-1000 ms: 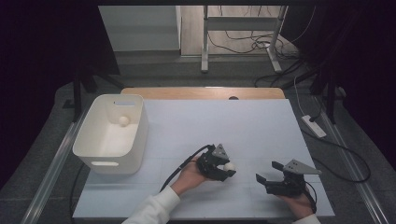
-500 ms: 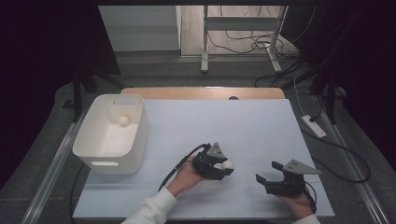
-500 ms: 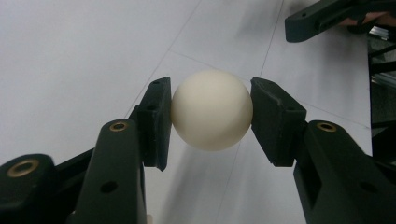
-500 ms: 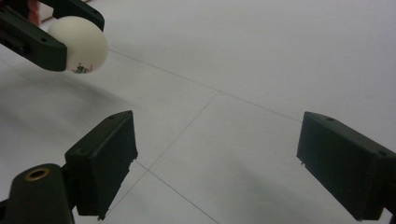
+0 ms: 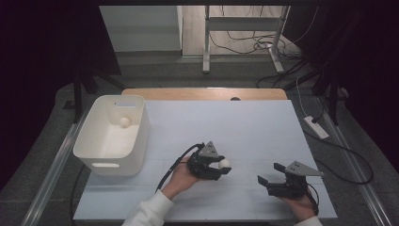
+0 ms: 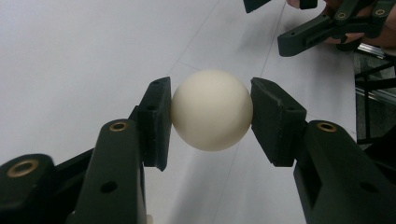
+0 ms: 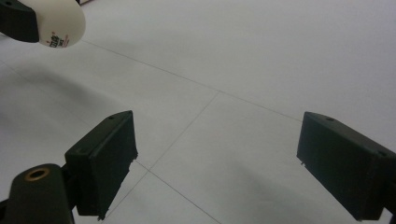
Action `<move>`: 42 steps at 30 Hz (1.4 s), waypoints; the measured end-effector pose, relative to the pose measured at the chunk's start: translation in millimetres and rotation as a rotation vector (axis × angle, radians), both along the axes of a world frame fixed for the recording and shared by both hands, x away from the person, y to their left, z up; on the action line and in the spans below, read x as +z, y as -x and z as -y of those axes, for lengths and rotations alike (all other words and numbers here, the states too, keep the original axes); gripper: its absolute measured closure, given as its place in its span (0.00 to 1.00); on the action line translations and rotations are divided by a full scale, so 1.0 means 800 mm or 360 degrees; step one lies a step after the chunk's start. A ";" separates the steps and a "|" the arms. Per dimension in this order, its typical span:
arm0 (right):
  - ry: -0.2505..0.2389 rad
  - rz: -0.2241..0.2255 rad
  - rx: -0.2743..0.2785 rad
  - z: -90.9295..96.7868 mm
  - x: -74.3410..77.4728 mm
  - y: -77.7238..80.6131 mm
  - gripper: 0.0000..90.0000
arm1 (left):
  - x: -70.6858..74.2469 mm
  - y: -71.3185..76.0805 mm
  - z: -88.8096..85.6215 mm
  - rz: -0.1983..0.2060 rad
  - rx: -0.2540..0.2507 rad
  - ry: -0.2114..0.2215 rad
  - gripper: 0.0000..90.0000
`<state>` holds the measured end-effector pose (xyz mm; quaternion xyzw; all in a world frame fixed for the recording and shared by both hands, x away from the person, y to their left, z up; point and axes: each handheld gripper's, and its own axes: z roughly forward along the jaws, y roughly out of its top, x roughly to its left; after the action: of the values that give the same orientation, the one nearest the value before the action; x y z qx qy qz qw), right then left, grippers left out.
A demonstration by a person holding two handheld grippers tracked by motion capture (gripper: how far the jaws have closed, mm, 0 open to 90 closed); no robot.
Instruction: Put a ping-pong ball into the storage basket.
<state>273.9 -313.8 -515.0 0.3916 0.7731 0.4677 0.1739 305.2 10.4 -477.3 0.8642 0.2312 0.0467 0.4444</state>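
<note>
Left claw [image 6: 211,112] clenched on a cream ball [image 6: 212,110], one pad pressed to each side, ball clear of the white counter [image 5: 244,127]. In the high view: left claw [image 5: 225,164] near the counter's front middle, ball [image 5: 225,163] at its tip. Right claw [image 7: 217,163] released, jaws wide apart with bare counter between them; in the high view, right claw [image 5: 266,181] low at the front right, well apart from the ball. White bin [image 5: 101,153] at the counter's left edge, second ball [image 5: 124,121] inside.

Cream ball [image 6: 211,110], black claw [image 6: 211,122], white bin [image 5: 96,147], pale grey table [image 5: 226,127] with thin seam lines
</note>
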 end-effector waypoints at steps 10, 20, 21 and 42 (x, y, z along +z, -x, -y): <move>0.0012 0.0002 0.0000 0.000 0.000 0.000 0.14 | 0.009 0.003 -0.019 0.0023 0.0034 0.0058 0.57; 0.0018 0.0012 0.0012 0.000 0.001 0.000 0.14 | 0.019 0.008 -0.031 0.0074 0.0054 0.0089 0.57; 0.0020 0.0014 0.0013 0.000 0.001 0.000 0.14 | 0.022 0.009 -0.033 0.0087 0.0058 0.0096 0.57; 0.0022 0.0023 0.0031 -0.001 0.001 0.000 0.14 | 0.040 0.007 -0.060 0.0101 0.0105 0.0174 0.57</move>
<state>273.9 -312.8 -513.9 0.3796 0.7787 0.4669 0.1777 299.8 58.4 -445.0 0.8287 0.2476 0.0762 0.4962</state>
